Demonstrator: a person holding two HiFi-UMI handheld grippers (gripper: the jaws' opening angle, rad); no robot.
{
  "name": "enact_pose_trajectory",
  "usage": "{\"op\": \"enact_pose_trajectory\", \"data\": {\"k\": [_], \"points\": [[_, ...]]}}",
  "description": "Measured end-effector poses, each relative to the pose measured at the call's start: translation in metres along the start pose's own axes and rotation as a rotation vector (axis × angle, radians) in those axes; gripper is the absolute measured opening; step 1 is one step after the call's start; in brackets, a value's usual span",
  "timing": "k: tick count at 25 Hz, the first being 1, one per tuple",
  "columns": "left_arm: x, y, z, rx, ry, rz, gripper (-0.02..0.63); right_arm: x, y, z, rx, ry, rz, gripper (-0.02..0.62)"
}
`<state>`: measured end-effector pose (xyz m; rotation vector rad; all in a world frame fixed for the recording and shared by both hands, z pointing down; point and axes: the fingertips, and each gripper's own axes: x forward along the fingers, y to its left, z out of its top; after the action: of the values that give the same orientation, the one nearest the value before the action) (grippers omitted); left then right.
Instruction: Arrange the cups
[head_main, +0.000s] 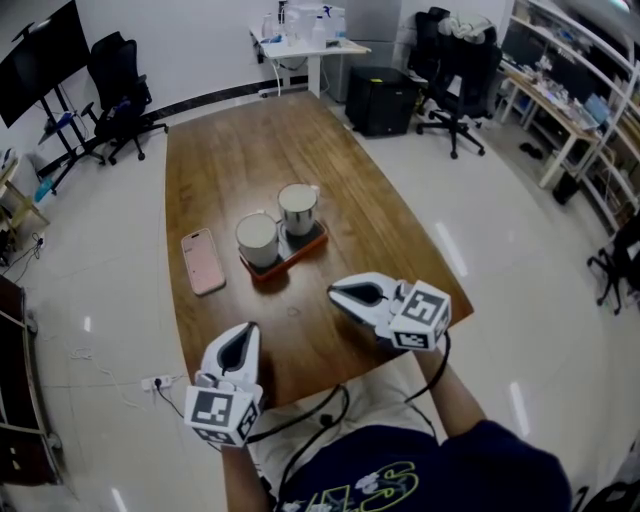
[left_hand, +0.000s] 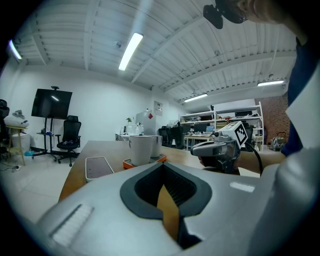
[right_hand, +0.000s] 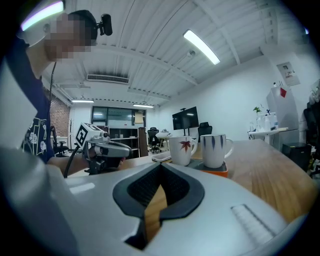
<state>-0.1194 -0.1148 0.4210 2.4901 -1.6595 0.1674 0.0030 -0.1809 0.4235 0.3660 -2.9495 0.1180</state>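
Note:
Two white cups stand side by side on a small orange tray (head_main: 293, 259) in the middle of the wooden table. The left cup (head_main: 258, 240) bears a red leaf (right_hand: 182, 150). The right cup (head_main: 298, 208) has blue stripes and a handle (right_hand: 215, 150). My left gripper (head_main: 243, 335) hovers by the table's near edge, shut and empty, short of the cups (left_hand: 141, 149). My right gripper (head_main: 340, 293) is over the near right of the table, angled left toward the tray, also shut with nothing in it. Each gripper shows in the other's view: the right gripper (left_hand: 220, 147), the left gripper (right_hand: 102, 145).
A pink phone (head_main: 203, 262) lies flat on the table (head_main: 230, 150) left of the tray (left_hand: 98, 167). Office chairs, a black cabinet (head_main: 380, 100), desks and shelves stand around the room, away from the table.

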Motion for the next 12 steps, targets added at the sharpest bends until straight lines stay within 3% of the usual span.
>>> {"op": "enact_pose_trajectory", "data": {"k": [12], "points": [[0.0010, -0.0027, 0.0008, 0.003, -0.001, -0.016, 0.003, 0.0000, 0.0004, 0.0008, -0.003, 0.000, 0.005, -0.005]]}}
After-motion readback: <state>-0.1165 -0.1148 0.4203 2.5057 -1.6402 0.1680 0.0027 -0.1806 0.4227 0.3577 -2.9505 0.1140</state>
